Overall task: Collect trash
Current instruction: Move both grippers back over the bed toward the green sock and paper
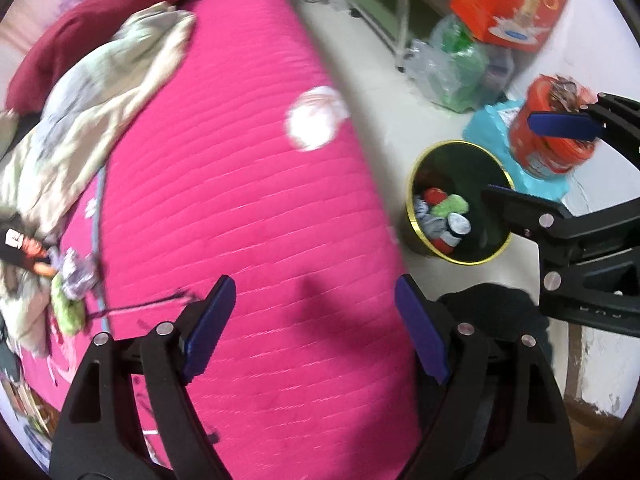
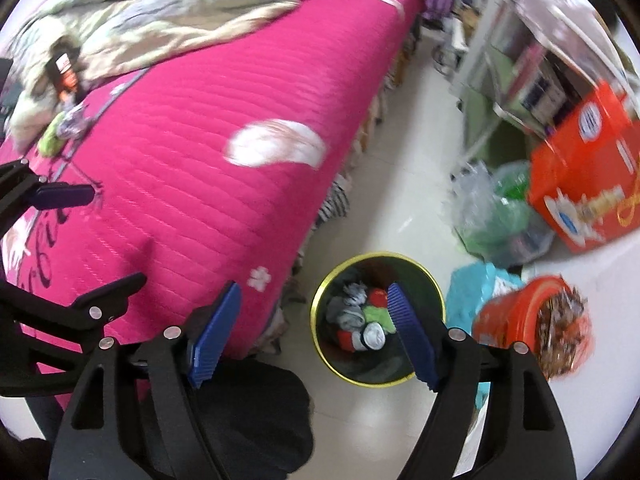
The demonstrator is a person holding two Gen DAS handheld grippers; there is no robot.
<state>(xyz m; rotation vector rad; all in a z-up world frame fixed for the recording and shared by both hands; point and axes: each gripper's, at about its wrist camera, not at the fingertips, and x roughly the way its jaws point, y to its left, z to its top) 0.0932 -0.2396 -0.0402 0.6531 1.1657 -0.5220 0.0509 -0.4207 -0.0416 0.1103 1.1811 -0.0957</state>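
Note:
A dark green bin with a yellow rim stands on the floor beside the pink bed cover. Crumpled red, green, grey and white pieces lie inside it. My left gripper is open and empty over the cover. My right gripper is open and empty over the bed's edge and the bin. A crumpled grey wrapper and a green scrap lie on the bed by the blanket.
A pale blanket and a maroon pillow cover the bed's far part. On the floor stand an orange box, clear bags of bottles, an orange bucket of scraps on a blue bag, and a shelf. A person's dark clothing is below.

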